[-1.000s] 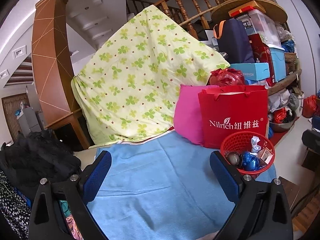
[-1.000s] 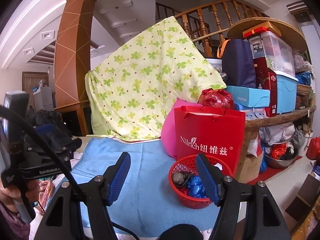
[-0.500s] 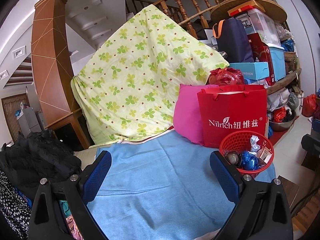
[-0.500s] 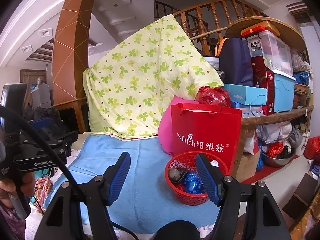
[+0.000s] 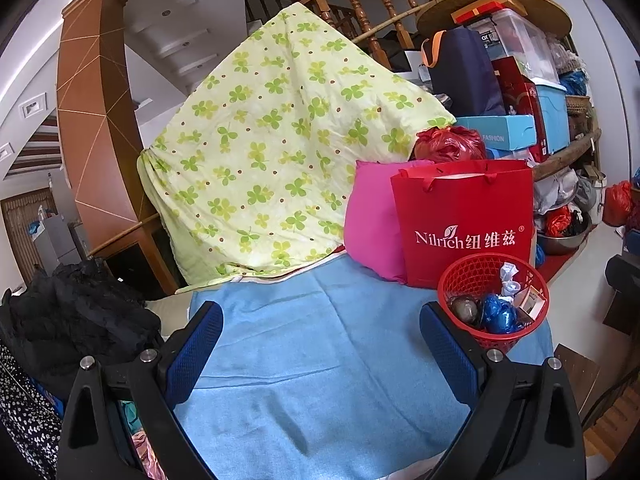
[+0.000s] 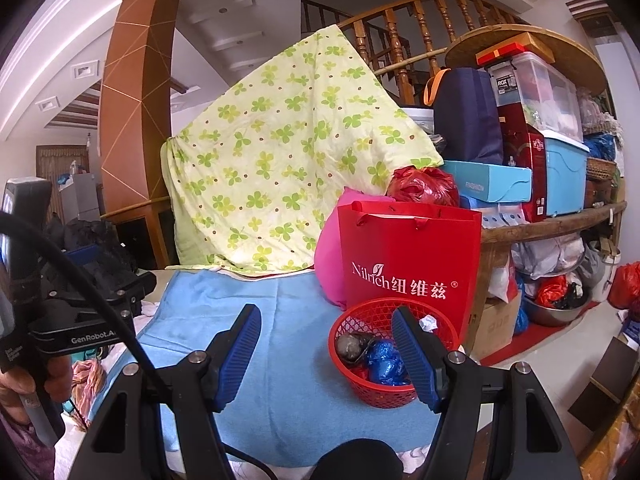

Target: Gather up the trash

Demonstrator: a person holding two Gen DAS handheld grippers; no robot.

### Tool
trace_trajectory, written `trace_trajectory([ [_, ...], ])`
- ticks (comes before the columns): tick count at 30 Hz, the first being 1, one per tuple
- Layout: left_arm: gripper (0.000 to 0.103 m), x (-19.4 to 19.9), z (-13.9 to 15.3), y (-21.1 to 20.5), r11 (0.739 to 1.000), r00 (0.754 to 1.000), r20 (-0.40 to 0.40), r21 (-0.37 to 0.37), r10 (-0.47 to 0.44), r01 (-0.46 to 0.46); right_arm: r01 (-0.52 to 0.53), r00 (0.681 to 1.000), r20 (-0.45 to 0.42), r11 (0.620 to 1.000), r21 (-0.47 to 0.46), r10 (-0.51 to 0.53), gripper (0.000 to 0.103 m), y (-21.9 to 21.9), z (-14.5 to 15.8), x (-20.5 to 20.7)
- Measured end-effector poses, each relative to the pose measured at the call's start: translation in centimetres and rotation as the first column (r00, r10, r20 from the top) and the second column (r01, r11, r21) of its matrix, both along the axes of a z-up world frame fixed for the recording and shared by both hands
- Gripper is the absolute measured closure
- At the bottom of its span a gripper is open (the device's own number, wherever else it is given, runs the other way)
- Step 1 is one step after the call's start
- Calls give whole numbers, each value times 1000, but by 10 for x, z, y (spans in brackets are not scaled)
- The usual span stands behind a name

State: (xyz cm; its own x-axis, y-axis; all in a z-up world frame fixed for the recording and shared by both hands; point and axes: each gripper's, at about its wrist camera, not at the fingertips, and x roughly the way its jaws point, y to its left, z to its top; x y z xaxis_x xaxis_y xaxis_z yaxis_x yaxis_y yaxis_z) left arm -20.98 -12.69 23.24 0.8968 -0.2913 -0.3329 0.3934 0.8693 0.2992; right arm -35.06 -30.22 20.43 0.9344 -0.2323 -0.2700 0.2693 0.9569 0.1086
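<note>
1. The trash sits in a red basket (image 6: 394,354) on the blue cloth (image 5: 320,360), before the red bag (image 5: 466,224): crumpled paper (image 5: 509,276), a blue wrapper (image 5: 498,314). I judge it light and crushable; I'd pinch each wad's middle.
2. My left gripper (image 5: 320,344) and right gripper (image 6: 330,356) hold their jaws apart, empty.

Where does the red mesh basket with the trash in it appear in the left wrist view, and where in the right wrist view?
Left wrist view: red mesh basket at lower right, on the blue cloth.
Right wrist view: red mesh basket just right of centre, low, partly behind one tong finger.
Shared landmark: the red Nilrich bag directly behind it.
</note>
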Motion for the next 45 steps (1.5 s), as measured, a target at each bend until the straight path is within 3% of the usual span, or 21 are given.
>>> trace_trajectory([
  [45,4,4,-5,0,1000,1000,-8,6,-3,3,41,999,0,997,61,-41,30,3,5,8],
])
